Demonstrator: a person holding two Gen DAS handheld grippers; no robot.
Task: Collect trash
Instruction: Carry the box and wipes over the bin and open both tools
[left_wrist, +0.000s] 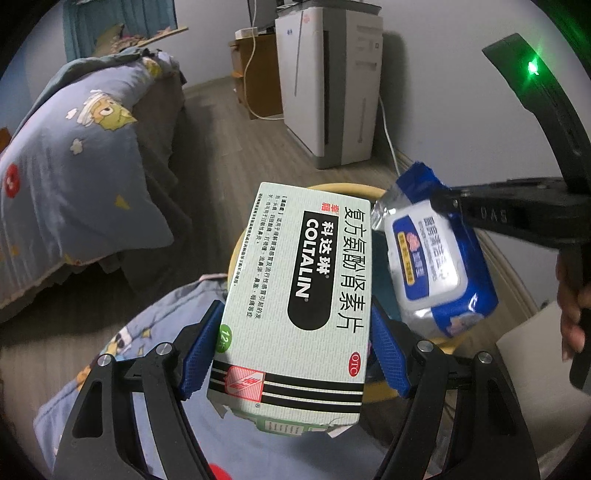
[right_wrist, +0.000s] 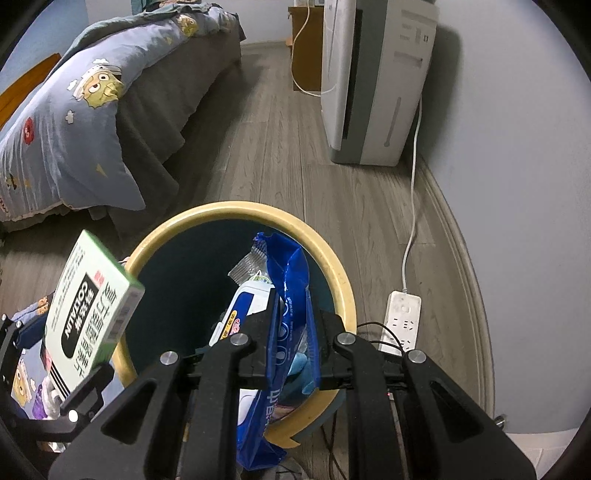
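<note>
Blue ribbed pads of the left gripper (left_wrist: 295, 350) press on both long sides of one pale green medicine box (left_wrist: 295, 295), its jaws spread wide to span the carton, whose torn flap hangs at its lower end. In the left wrist view the box hangs over the near rim of the single round bin (left_wrist: 345, 189), which has a cream rim and a dark teal inside. At about two o'clock from the box in that view, the right gripper (left_wrist: 441, 201) pinches one blue and white wet-wipe pack (left_wrist: 436, 258) close to its crimped edge, jaws drawn almost together on the thin wrapper; a hand (left_wrist: 570, 302) shows at the picture's right edge, around four o'clock. From the right wrist view the pack (right_wrist: 291, 295) dangles between the black fingers directly over the bin (right_wrist: 332, 258) opening, with the box (right_wrist: 88, 314) at nine o'clock, crossing the bin's left rim. Also in sight: one bed with a cartoon-print quilt (right_wrist: 74, 122) at ten o'clock, one white air purifier (right_wrist: 376, 81) at one o'clock, and one white power strip (right_wrist: 400, 317) on the wooden floor at three o'clock.
</note>
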